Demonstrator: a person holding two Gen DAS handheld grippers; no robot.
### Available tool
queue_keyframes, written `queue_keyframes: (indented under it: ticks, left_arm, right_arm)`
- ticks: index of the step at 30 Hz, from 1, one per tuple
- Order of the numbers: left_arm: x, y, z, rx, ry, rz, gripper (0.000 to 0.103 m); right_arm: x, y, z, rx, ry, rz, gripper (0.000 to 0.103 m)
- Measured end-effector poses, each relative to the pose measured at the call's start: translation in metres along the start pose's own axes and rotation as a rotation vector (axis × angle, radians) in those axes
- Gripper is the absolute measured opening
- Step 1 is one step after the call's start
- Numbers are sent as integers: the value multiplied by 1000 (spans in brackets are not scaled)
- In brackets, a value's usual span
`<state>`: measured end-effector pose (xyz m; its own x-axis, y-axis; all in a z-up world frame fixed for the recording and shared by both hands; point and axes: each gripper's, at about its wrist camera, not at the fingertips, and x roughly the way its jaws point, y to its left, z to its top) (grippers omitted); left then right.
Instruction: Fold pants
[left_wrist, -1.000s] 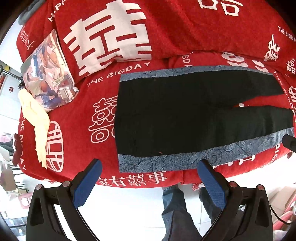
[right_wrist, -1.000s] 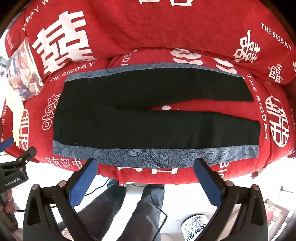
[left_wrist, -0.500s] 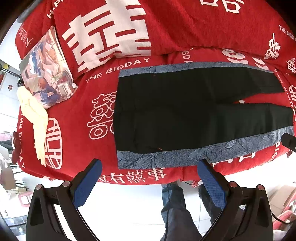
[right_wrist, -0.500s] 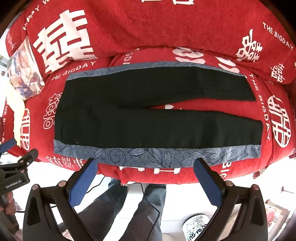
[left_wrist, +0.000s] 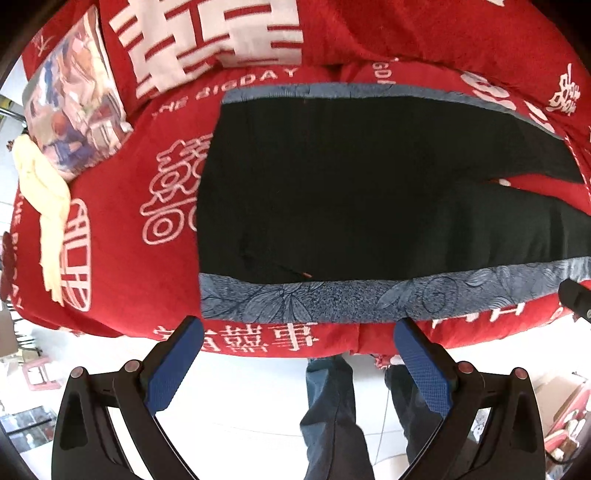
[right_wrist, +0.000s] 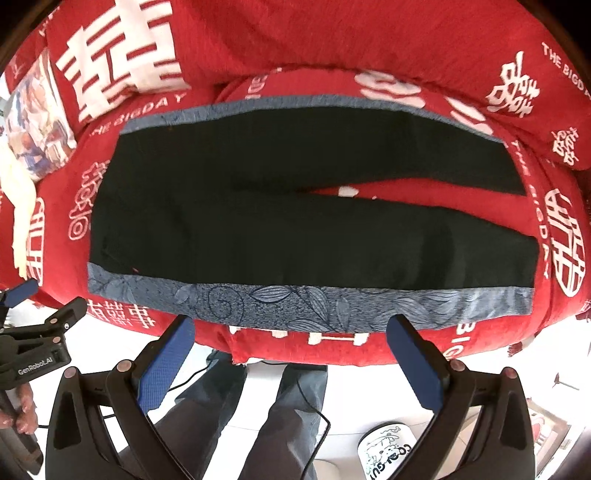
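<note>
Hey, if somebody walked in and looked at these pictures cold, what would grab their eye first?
Most likely the black pants with blue-grey floral side bands, spread flat across the bright red sofa cover printed with big white characters, waist to the left and legs parted to the right. Next, the two open grippers, left gripper and right gripper, poised at the sofa's near edge. A colourful printed cushion sits far left.

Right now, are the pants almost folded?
Not yet. The pants only lie spread flat on the red sofa cover, legs apart. The left gripper and right gripper hover open at the near edge, holding nothing. Every fold is left.
</note>
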<state>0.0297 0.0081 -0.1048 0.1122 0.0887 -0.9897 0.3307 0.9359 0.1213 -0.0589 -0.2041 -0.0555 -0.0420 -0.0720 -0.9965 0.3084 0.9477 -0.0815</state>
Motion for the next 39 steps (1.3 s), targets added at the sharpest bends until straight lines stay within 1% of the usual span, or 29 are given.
queue_keyframes:
  ticks: [2, 3, 6, 9, 12, 17, 23, 30, 36, 39]
  left_arm:
    - [19, -1, -2, 6, 20, 0, 103]
    - [27, -1, -2, 5, 34, 2, 103]
    - [39, 5, 0, -18, 32, -25, 103]
    - [49, 11, 2, -46, 17, -39, 103]
    - [58, 13, 7, -62, 23, -40, 103]
    - [65, 13, 12, -69, 10, -44, 103]
    - [71, 11, 15, -69, 13, -48, 103]
    - [78, 11, 18, -71, 10, -46, 103]
    - [82, 15, 17, -86, 8, -43, 103]
    - [85, 20, 17, -88, 7, -52, 103]
  right_arm:
    - [16, 4, -1, -10, 18, -5, 103]
    - [22, 6, -1, -9, 19, 4, 103]
    - [47, 8, -3, 8, 27, 44, 103]
    - [72, 11, -4, 13, 73, 25, 103]
    - [82, 8, -5, 22, 63, 20, 103]
    - [100, 0, -4, 45, 74, 6, 103]
    - [109, -6, 5, 69, 66, 6, 103]
    - [112, -8, 11, 66, 69, 11, 103]
    - [113, -9, 10, 66, 66, 17, 103]
    - [110, -11, 8, 75, 59, 40, 103]
